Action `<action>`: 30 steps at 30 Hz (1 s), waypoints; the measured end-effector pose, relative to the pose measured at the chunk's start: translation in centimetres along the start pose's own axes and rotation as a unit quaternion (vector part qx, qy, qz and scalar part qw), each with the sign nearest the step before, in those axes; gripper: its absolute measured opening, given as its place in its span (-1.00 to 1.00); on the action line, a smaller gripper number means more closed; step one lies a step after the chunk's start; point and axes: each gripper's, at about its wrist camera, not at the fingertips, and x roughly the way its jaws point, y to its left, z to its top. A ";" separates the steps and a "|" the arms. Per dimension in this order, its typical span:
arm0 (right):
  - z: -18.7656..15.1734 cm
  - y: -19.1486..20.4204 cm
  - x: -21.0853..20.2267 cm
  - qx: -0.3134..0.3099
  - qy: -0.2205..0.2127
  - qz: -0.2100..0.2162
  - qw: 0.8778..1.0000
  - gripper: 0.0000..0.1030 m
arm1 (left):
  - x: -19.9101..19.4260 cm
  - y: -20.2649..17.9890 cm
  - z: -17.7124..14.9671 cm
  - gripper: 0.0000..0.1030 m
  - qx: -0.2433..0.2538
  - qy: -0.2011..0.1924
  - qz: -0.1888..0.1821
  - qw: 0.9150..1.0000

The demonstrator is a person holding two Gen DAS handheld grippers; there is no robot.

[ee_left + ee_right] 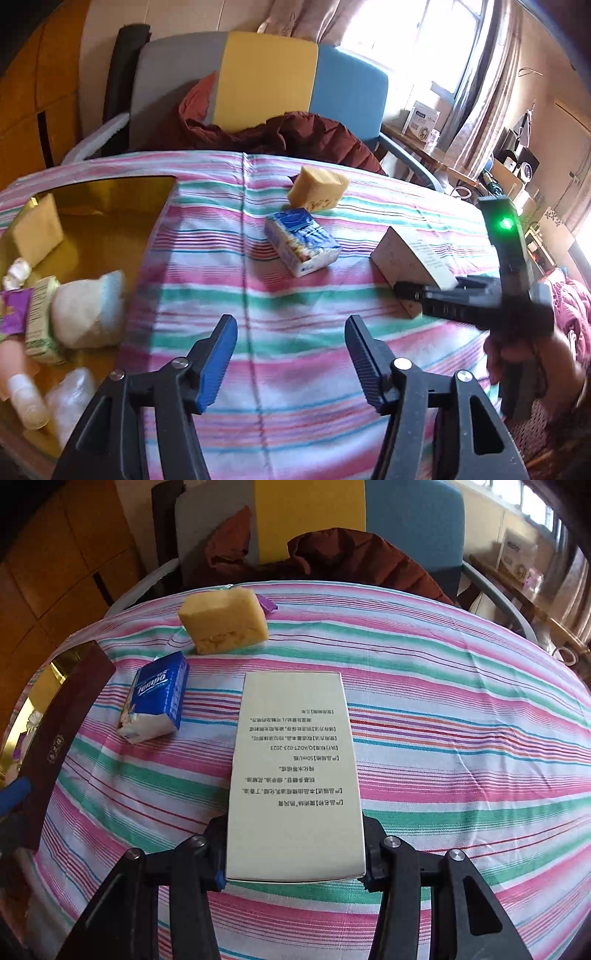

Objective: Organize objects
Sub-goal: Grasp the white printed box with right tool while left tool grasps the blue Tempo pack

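Gripping the near end of a cream carton (293,771), the right gripper (295,849) has its jaws clenched on it; its long axis runs away across the striped tabletop (443,738). Only the left view shows the gold tray (110,229) and the left gripper (291,354), jaws spread, empty.

Right gripper (295,849) clamps the cream carton (293,771) — tissue pack (157,698) left.
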 end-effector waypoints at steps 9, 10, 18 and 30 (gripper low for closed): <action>-0.2 -1.1 -0.3 0.039 0.001 0.022 0.999 -0.01 | 7.3 -2.2 5.1 0.24 -0.027 0.039 0.038 0.998; -0.2 -1.2 -0.4 0.042 0.001 0.023 0.999 -0.01 | 8.1 -2.3 5.7 0.26 -0.032 0.046 0.037 0.998; -0.2 -1.1 -0.3 0.038 0.002 0.021 0.999 -0.01 | 11.8 -2.5 7.5 0.31 -0.034 0.057 0.071 0.995; -0.4 -1.1 -0.4 0.034 -0.002 0.017 0.999 -0.01 | 10.5 -1.4 3.3 0.03 0.023 -0.004 0.078 0.997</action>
